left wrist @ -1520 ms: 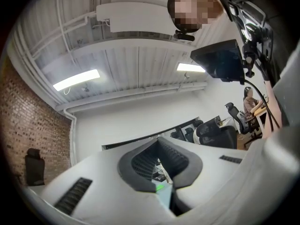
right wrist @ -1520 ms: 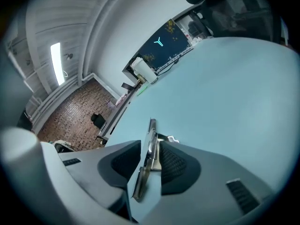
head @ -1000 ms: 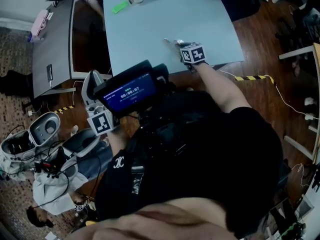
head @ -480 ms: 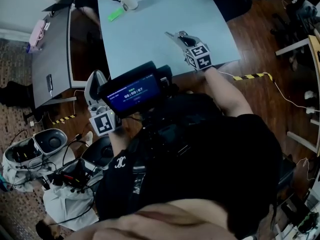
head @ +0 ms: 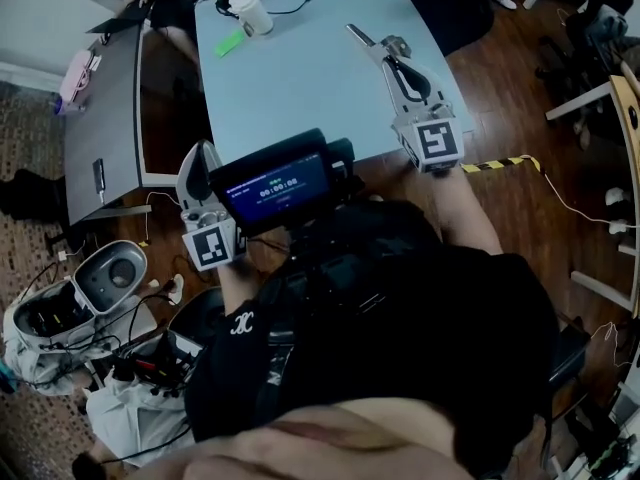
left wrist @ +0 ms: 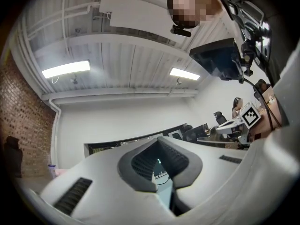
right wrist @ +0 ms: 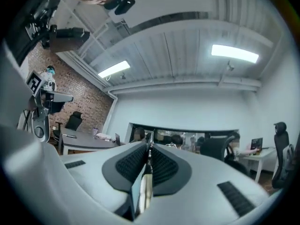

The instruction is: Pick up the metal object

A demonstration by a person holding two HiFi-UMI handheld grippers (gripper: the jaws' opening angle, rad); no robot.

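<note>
The right claw (head: 390,53) hung above the counter's (head: 290,78) right edge, pinching the thin metal object (right wrist: 146,189), whose tip poked out beyond the pads. The left claw (left wrist: 161,165), slightly spread and empty, sat off the counter's near edge.

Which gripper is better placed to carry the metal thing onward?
Right: the right gripper grips the metal object above the table; the left gripper is empty, near the person's body.
</note>
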